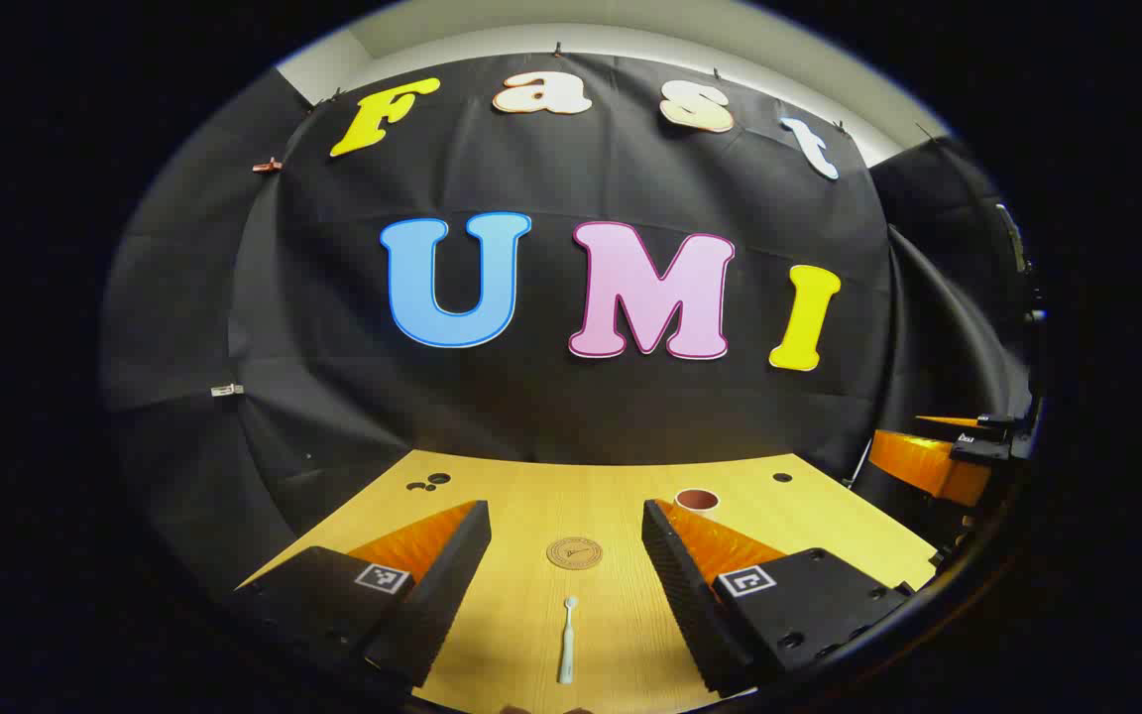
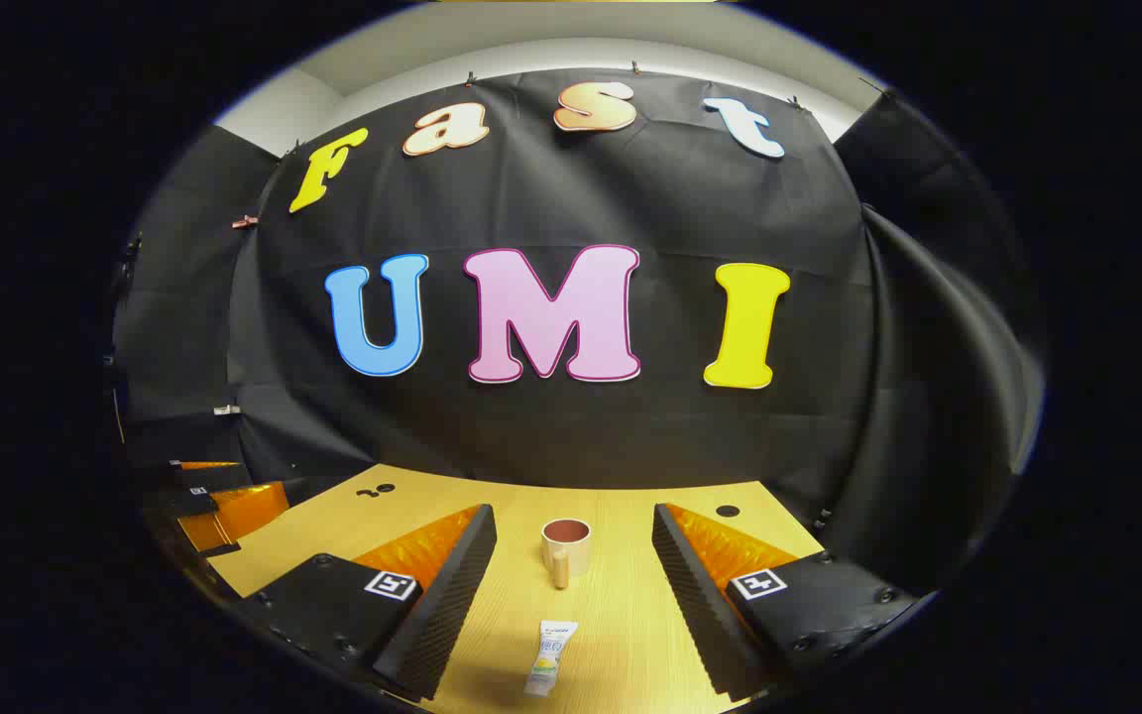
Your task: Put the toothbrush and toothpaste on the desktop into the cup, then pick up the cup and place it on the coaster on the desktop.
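A pale toothbrush (image 1: pixel 567 640) lies on the wooden desktop (image 1: pixel 551 496), lengthwise between the fingers of my open left gripper (image 1: pixel 565 540). Beyond its head sits a round brown coaster (image 1: pixel 574 552). The cup (image 1: pixel 697 499) peeks out behind that gripper's right finger. In the right gripper view the cream cup (image 2: pixel 566 547), dark red inside, stands upright with its handle toward me, centred between the fingers of my open right gripper (image 2: pixel 573 550). A small toothpaste tube (image 2: pixel 549 656) lies flat in front of the cup, close to the camera. Neither gripper touches anything.
Small dark holes (image 1: pixel 430 483) mark the desktop near its far corners, another hole (image 2: pixel 727 511) at the right. The other gripper (image 1: pixel 938 458) shows at the right edge of the left gripper view, and as the other gripper (image 2: pixel 219 506) at the left of the right gripper view.
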`<state>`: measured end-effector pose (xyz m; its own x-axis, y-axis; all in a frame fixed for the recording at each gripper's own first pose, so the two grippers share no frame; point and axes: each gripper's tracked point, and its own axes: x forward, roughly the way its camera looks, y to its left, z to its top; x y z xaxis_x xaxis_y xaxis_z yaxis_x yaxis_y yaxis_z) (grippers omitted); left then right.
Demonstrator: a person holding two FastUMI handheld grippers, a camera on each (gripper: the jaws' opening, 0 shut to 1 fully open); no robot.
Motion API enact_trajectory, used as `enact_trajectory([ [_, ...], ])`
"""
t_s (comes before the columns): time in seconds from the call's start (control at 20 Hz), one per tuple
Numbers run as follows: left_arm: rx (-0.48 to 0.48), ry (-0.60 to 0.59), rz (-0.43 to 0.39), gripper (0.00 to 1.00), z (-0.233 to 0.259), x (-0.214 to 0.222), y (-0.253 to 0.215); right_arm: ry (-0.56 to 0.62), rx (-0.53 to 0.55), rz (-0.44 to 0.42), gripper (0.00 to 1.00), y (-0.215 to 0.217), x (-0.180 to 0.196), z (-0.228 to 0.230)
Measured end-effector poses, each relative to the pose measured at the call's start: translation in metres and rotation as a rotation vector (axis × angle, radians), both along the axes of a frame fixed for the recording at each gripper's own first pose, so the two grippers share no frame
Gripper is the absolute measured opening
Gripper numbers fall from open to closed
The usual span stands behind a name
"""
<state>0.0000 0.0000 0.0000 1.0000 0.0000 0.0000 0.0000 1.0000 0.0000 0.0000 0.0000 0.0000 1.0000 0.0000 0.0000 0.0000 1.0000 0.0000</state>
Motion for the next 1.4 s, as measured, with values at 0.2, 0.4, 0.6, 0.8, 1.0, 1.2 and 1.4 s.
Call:
enact_trajectory([
  [0.2, 0.012, 0.016, -0.01, 0.97, -0.005, 0.005, -0.002, 0.023, 0.002, 0.01, 0.98, 0.004, 0.006, -0.007],
  [0.4, 0.014, 0.026, -0.014, 0.97, -0.008, 0.008, -0.002, 0.046, 0.002, 0.018, 0.98, 0.008, 0.009, -0.015],
  [0.6, 0.017, 0.036, -0.015, 0.98, -0.012, 0.009, -0.002, 0.063, 0.005, 0.019, 0.98, 0.009, 0.013, -0.02],
  [0.8, 0.02, 0.049, -0.014, 0.98, -0.016, 0.011, 0.0, 0.091, 0.011, 0.025, 0.98, 0.012, 0.018, -0.027],
  [1.0, 0.024, 0.058, -0.013, 0.97, -0.02, 0.013, 0.002, 0.129, 0.015, 0.035, 0.98, 0.016, 0.023, -0.039],
  [1.2, 0.028, 0.076, -0.003, 0.97, -0.027, 0.015, 0.005, 0.197, 0.026, 0.046, 0.98, 0.021, 0.035, -0.057],
  [1.4, 0.026, 0.112, 0.023, 0.97, -0.038, 0.017, 0.011, 0.296, 0.019, 0.052, 0.98, 0.025, 0.046, -0.087],
])
